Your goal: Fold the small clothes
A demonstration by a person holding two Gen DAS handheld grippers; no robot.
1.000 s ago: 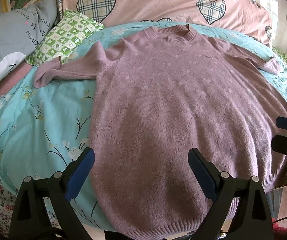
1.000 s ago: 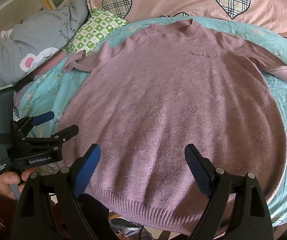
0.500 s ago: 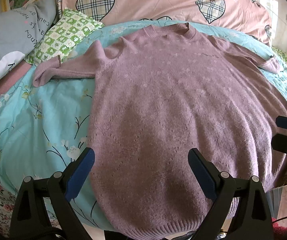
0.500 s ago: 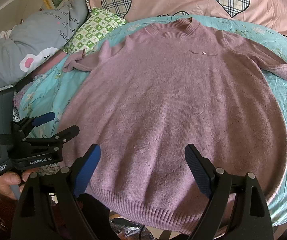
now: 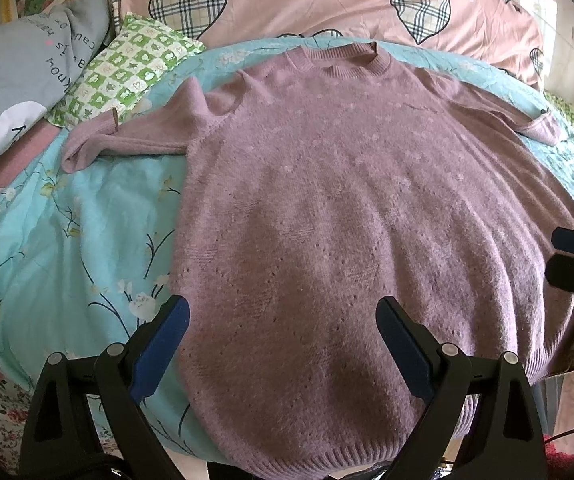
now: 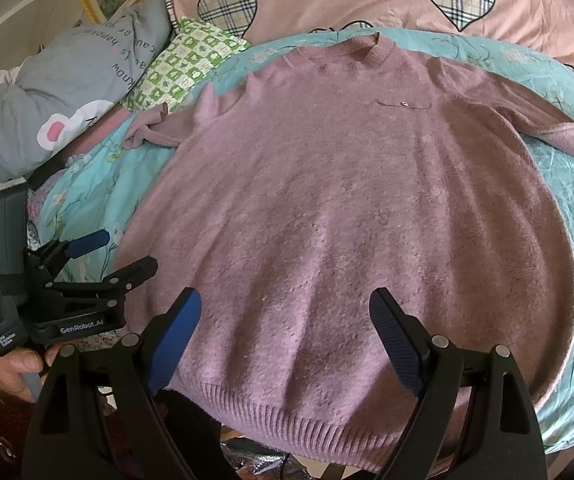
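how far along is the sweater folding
Done: the sweater lies spread flat, front up, on the bed sheet, both sleeves out to the sides. In hand: nothing; the left tongs and right tongs are open above the hem, gripping no cloth. Left: every fold; sleeves and body are not yet turned in.

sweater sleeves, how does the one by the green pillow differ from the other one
The sleeve by the green checked pillow runs sideways from the sweater body, and its cuff end is bunched and curled. The other sleeve angles down along the body's side, lies flatter, and its cuff is turned back on itself. Both are the same mauve knit and rest on the teal floral bedspread.
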